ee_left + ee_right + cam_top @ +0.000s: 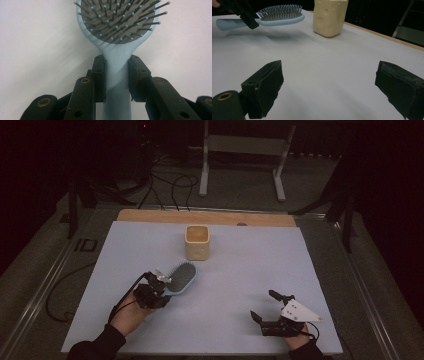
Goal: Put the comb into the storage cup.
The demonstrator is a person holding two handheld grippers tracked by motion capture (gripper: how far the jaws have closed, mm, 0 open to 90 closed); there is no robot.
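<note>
A cream-colored square cup [197, 242] with dimpled sides sits upright near the far middle of the table [260, 270], which has a pale blue-white sheet over it and a strip of bare wood [205, 216] showing along the back edge. Past the table, on the dim floor, there's a white metal frame [245, 155] and a bunch of black cables [167, 187] snaking around.
</note>
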